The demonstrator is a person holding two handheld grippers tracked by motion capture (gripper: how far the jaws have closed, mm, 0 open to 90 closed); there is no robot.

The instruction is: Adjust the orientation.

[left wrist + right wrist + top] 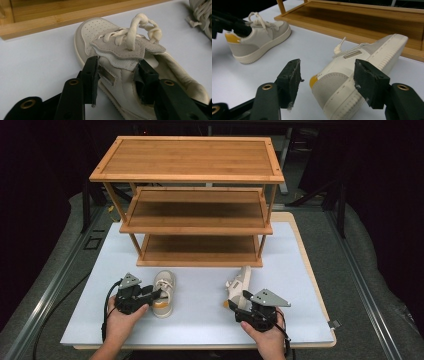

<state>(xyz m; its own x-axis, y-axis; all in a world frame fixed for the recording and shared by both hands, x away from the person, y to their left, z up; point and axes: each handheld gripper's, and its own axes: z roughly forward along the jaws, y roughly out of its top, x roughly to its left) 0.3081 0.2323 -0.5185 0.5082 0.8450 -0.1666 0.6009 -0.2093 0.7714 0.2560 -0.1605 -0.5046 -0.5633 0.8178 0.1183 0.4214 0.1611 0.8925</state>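
Observation:
A cream and grey sneaker (165, 287) with a yellow heel patch stands upright on the white table. My left gripper (156, 295) is shut on it. In the left gripper view my left gripper (118, 67) has one pad on the outer side wall and the other by the tongue, under the strap of that sneaker (120, 47). The second sneaker (241, 281) lies on its side, toe toward the rack. My right gripper (325, 67) is open around its heel (332, 85), and the left pad stands clear of the sneaker. From above, my right gripper (239, 301) sits just behind that heel.
A three-tier bamboo shoe rack (200, 170) stands at the back of the white table top (200, 325); its bottom shelf (367, 20) lies just beyond the sneakers. The table's front edge runs close under both hands. The left sneaker (259, 42) stands off to the right gripper's left.

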